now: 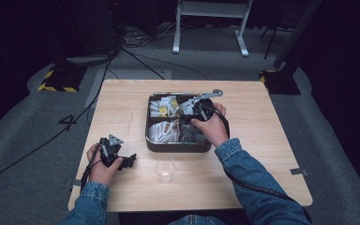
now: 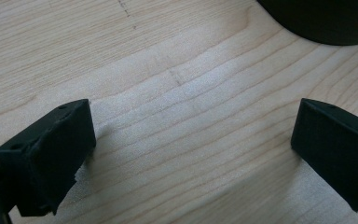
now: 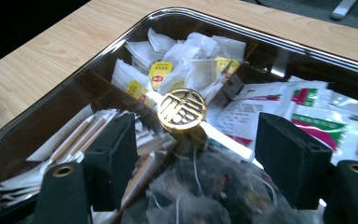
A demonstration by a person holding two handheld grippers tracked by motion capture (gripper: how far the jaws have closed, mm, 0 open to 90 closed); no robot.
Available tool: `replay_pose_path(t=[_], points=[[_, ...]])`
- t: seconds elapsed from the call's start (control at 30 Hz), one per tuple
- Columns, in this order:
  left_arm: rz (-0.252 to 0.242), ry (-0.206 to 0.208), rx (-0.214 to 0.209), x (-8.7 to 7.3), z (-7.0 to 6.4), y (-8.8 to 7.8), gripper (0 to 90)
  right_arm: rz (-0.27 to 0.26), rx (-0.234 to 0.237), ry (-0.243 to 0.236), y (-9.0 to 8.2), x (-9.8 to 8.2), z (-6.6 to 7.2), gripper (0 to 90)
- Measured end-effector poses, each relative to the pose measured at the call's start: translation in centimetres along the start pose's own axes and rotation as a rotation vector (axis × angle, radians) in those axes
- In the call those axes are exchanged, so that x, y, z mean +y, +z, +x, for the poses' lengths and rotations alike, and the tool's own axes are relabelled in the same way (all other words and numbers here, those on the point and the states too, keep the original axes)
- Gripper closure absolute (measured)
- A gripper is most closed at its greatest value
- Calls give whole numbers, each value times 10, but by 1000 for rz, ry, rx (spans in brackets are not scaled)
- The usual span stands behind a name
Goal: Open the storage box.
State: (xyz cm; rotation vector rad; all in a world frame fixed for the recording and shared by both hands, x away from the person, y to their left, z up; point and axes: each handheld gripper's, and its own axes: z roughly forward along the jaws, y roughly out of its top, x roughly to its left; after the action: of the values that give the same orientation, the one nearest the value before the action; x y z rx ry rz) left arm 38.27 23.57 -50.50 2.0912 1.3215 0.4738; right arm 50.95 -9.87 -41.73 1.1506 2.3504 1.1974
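Hovering over the near right compartment of the divided metal tin (image 1: 151,140), the right gripper (image 3: 196,161) has its jaws spread, with nothing pinched between them. Directly below and between the two black jaws lies a heap of clear mesh tea bags (image 3: 200,191) with thin strings; the pads stand apart from them on either side. Just ahead of the jaw tips sits the round gold knob (image 3: 182,109) at the centre of the tin's dividers. Beyond the knob, in the far compartment, are white paper tea bags with yellow tags (image 3: 182,70). To the right of the right jaw lie flat sachets printed in green and red (image 3: 317,116), and beside the left jaw are long paper sticks with brown ends (image 3: 74,135).

In the high view the right hand (image 1: 211,126) holds this gripper over the tin, the denim sleeve reaching in from the near edge of the table (image 1: 262,117).

The left gripper (image 2: 191,140) rests low over bare wood, well apart from the tin, its jaws spread wide with nothing between them. A clear plastic cup (image 1: 165,168) stands just beside it, between that gripper and the tin's near wall
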Motion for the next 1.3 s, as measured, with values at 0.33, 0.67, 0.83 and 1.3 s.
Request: replay_pose_path(t=[0.33, 0.67, 0.83, 1.3], points=[[0, 0, 0, 0, 0, 0, 2, 47, -23, -16, 24, -1, 4, 325], [1, 0, -1, 0, 0, 0, 2, 85, -83, -45, 38, 4, 12, 421], [0, 0, 0, 0, 0, 0, 2, 60, -121, -66, 42, 3, 16, 510], [1, 2, -5, 0, 0, 0, 2, 25, -109, -62, 43, 0, 19, 585]])
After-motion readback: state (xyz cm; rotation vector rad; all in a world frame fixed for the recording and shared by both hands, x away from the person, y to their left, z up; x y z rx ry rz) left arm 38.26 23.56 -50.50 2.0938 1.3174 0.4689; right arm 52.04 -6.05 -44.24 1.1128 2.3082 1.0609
